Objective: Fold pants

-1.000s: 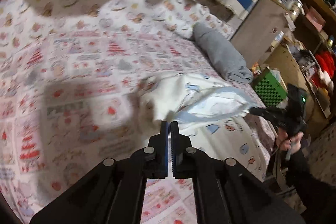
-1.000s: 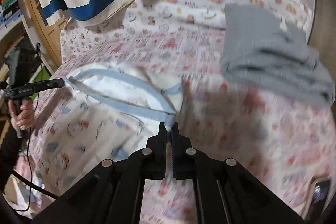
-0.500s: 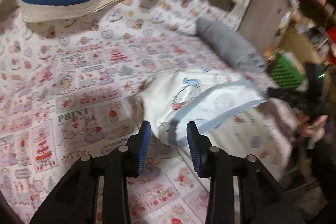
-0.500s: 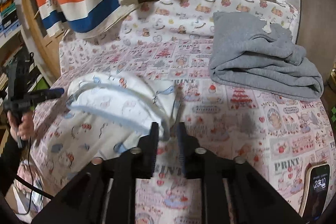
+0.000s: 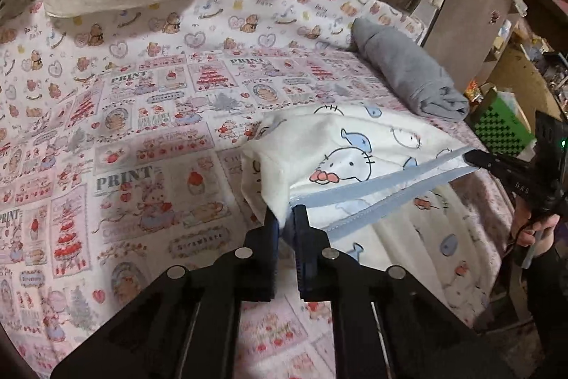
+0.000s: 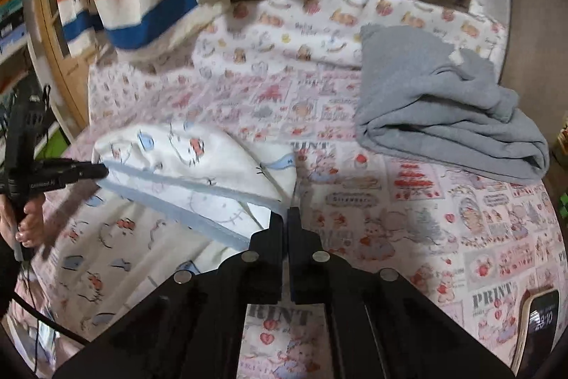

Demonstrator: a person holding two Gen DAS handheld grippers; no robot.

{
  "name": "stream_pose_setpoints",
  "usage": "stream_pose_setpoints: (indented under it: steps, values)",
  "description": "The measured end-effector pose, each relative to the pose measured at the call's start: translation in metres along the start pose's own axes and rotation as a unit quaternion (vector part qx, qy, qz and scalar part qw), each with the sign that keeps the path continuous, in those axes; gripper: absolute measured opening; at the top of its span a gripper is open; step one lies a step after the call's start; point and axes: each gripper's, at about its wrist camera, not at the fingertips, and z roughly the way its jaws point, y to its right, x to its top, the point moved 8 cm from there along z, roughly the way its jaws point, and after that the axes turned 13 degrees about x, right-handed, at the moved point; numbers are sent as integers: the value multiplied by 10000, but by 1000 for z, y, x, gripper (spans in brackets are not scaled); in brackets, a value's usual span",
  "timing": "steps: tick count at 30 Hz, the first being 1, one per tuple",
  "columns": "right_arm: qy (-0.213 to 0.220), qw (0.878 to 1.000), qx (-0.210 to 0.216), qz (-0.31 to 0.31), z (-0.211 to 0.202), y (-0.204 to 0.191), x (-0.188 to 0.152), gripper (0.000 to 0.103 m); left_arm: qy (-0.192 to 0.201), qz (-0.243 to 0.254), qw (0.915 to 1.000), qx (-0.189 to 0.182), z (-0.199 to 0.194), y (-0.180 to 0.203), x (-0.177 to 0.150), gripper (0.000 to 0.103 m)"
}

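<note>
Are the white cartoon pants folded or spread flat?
Partly folded: the white pants have one part doubled over the rest, the blue waistband stretched taut.

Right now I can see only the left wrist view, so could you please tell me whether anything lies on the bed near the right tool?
Observer: Yes, a phone with a lit screen lies on the bedsheet, to the right of the right tool.
Operator: Thank you. Is that tool closed?
Observer: Its jaws are shut at one end of the blue waistband of the pants.
Operator: And the grey bundle?
Observer: The grey garment is a broad flat fold, not a roll, and lies clear of the pants.
</note>
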Motion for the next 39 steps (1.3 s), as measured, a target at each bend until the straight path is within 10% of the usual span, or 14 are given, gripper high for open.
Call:
stream_pose_setpoints:
  steps: [10,17,30,34,39]
  values:
    - [-281,9982,-372,-373,4,-26,-32,2,-338,-16,9994,108,9,-5,-20,7]
    - [-117,9990,-312,-304,-9,-40,-30,21,457,292,9975,456,-31,7,-24,20]
    - [499,9959,185,-729,-39,-89,-39,23,1732,486,9745,1345,-81,32,-78,36]
    - [836,9909,687,-795,-51,-110,-46,51,1753,197,9779,1124,-88,50,-105,42]
    - [1006,9845,1217,-765,-55,-130,-55,51,2356,686,9565,1581,-103,79,-128,58]
